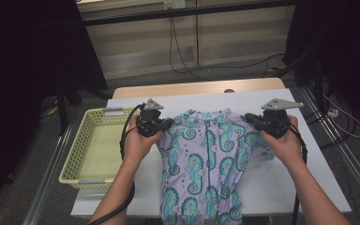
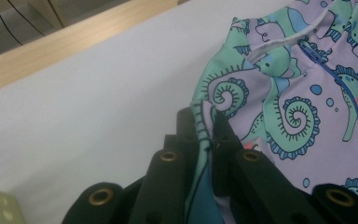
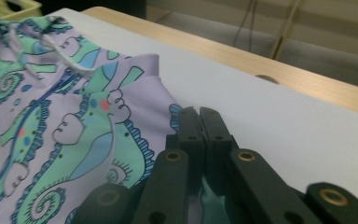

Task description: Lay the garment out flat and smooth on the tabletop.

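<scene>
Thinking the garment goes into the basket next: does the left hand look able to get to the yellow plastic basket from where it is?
Probably yes: the yellow plastic basket sits right beside the left hand, nothing between them.

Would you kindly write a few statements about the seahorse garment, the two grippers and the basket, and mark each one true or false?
1. The left gripper is shut on the seahorse garment. True.
2. The right gripper hangs open above the garment. False: it is shut on the fabric's edge.
3. The yellow basket stands at the left of the white table. True.
4. The garment lies in the basket. False: it is spread on the table, its lower part reaching the near edge.
5. The garment is plain white. False: lilac with green seahorses.
</scene>
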### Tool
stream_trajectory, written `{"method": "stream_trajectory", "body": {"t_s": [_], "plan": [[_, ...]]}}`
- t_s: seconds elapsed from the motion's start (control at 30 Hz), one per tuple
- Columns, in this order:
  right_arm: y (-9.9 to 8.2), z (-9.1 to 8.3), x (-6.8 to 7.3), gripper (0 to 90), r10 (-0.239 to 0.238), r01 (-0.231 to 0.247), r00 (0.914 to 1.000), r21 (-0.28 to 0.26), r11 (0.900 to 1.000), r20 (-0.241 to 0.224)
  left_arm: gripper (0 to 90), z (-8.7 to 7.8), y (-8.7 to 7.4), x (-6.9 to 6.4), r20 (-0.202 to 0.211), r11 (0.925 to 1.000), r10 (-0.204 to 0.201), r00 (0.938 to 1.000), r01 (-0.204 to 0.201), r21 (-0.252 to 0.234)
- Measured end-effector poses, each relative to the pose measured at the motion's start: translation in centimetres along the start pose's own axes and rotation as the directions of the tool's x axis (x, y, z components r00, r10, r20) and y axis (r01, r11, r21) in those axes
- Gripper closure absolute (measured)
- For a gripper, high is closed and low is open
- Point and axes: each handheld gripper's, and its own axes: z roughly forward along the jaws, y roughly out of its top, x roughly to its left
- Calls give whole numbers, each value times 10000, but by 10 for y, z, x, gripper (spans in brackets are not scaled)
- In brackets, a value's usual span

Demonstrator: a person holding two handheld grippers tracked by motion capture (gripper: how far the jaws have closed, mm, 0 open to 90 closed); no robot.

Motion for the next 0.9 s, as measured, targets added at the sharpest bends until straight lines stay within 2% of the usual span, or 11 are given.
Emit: {"method": "stream_trajectory", "body": {"t_s": [0.17,0.23,0.27,0.3,0.33,0.37,0.5,0.57,0.63,0.73,0.9], "plan": [[32,21,-18,888,180,-186,9937,39,9998,1102,857,21,21,14,-95,9990,-326,9994,323,-311],[42,31,-23,793,13,-26,9901,94,10000,1403,825,30,23,19,-200,9990,-390,9990,385,-239],[43,35,-24,684,-115,126,9860,-56,9999,1664,749,36,21,21,-76,9976,-688,9976,687,-101],[42,38,-24,608,-20,26,9856,-32,10000,1688,593,41,18,21,100,9954,-945,9955,947,-115],[40,40,-23,583,131,-160,9882,180,9997,1524,455,44,13,21,114,9965,-820,9966,822,-182],[37,40,-21,561,236,-282,9906,324,9991,1348,413,46,9,20,61,9973,-725,9974,726,-137],[12,36,-8,421,34,-98,9949,638,9979,1006,298,50,-7,20,117,9966,-821,9966,820,69],[-2,32,-1,373,41,-102,9972,815,9966,742,277,48,-11,19,65,9973,-732,9973,731,99],[-14,27,5,355,-202,139,9976,934,9955,668,251,47,-12,17,185,9964,-844,9963,841,135],[-29,18,8,328,209,-248,9985,786,9966,498,247,45,-13,12,200,9973,-733,9971,732,64],[-47,8,10,314,298,-334,9984,754,9966,489,258,49,-19,7,233,9975,-681,9974,676,220]]}}
